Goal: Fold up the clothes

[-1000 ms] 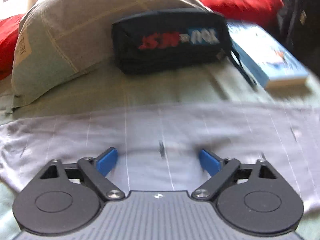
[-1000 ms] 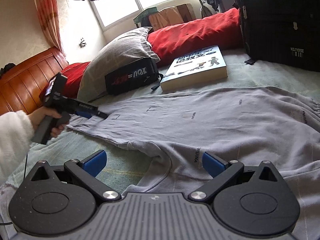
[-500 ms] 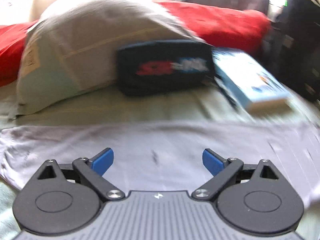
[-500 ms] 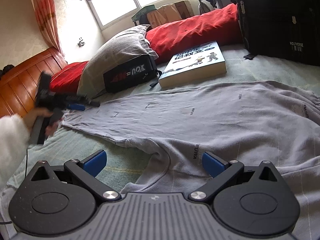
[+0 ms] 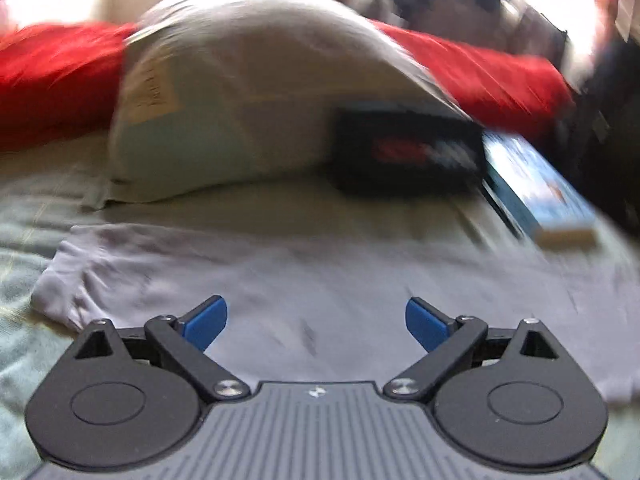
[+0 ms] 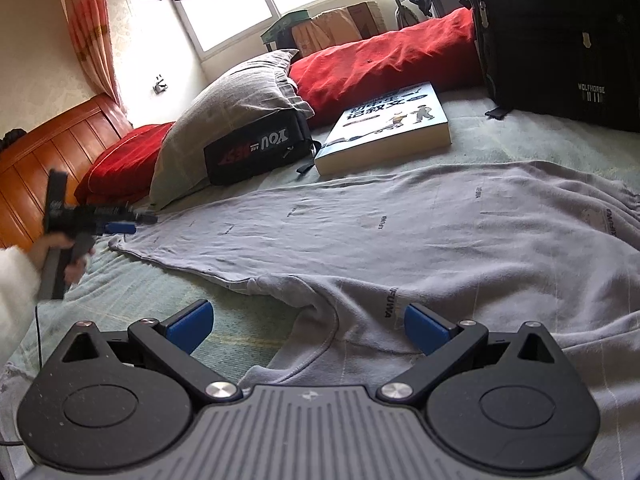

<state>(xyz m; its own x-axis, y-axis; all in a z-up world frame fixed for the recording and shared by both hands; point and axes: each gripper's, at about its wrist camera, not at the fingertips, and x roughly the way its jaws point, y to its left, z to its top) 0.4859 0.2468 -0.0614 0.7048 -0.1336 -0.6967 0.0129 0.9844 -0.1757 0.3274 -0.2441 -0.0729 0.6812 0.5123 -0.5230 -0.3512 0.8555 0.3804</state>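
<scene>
Left wrist view, blurred: the left claw [image 5: 316, 320], fingers spread and holding nothing, hovers over the end of a pale grey long-sleeved cotton top [image 5: 320, 280] lying on the green bed [image 5: 24, 344]. Right wrist view: the right claw [image 6: 308, 328], also spread and empty, sits above the neckline; the top lies flat, one sleeve stretched leftward. Judging by this, the sleeve looks ready to be gripped and folded inward.

1. a bed [image 6: 520, 140] with a pale green sheet carries everything.
2. a grey shirt [image 6: 400, 232] lies spread flat on it.
3. beyond lie a grey pillow [image 6: 232, 112], a black pouch [image 6: 256, 152], a book [image 6: 392, 128], red cushions [image 6: 384, 56] and a black bag [image 6: 560, 32].
</scene>
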